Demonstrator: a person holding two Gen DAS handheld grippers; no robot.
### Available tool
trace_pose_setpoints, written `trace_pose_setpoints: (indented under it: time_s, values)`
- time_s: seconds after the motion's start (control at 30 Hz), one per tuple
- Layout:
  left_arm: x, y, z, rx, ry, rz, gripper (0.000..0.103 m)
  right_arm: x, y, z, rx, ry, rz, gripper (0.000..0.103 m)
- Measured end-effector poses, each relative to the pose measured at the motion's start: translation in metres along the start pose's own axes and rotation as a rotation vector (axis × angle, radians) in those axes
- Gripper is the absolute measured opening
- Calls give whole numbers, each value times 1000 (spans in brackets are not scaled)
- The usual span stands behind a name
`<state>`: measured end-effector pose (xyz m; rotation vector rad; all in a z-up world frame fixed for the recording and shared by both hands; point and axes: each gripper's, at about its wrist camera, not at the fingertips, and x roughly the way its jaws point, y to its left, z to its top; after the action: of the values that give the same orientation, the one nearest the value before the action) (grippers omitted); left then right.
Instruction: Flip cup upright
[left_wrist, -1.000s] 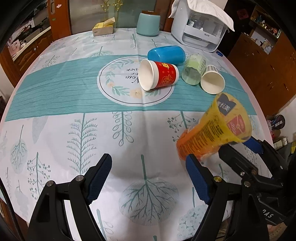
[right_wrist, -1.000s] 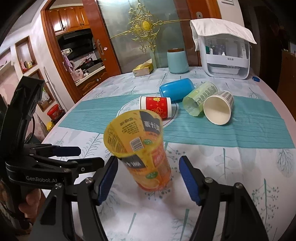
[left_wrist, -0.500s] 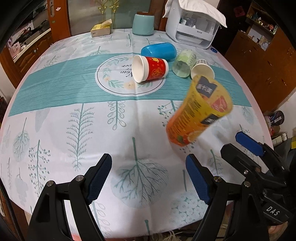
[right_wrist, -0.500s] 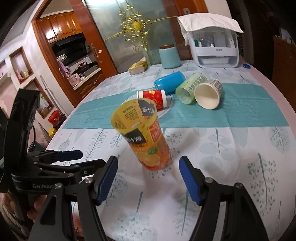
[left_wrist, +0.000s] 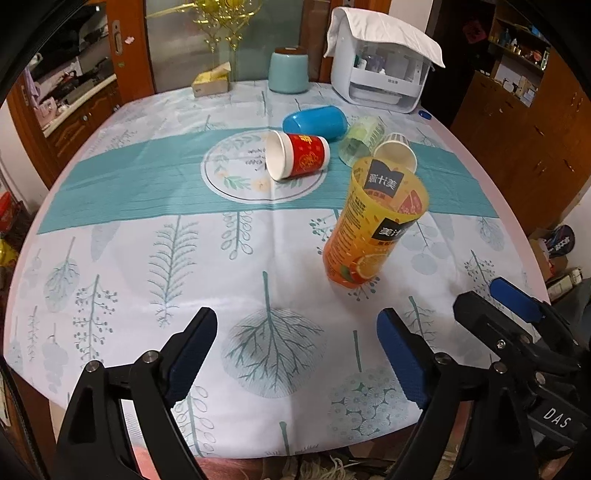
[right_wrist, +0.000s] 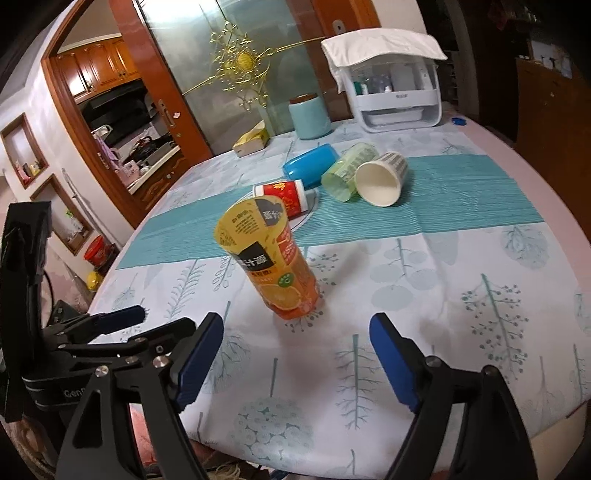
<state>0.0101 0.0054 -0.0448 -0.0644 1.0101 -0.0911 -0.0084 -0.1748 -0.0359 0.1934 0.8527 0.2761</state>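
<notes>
- A round surface (left_wrist: 110, 229) under a white leaf-print cloth with a teal band.
- Behind it, a frosted glass panel (right_wrist: 229, 92) with gold ornament, framed in red-brown wood.
- An arched doorway (right_wrist: 110, 110) opens onto a kitchen.
- Dark wooden cabinets (left_wrist: 524, 122) stand at the right.

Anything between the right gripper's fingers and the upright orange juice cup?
No: only bare leaf-print tablecloth lies between the open right gripper and the orange juice cup, seen in the right wrist view.
</notes>
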Motion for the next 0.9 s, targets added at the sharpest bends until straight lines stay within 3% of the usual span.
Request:
trace_pose_setpoints:
  time_s: [0.53,0.9]
  values:
    - [-36,-4,7,-1,-122,78,91,-22,12,8,-40,-25,-65,82]
    - [-40,-7,6,-1,-139,100,91,-29,15,13,-49,-49,-91,82]
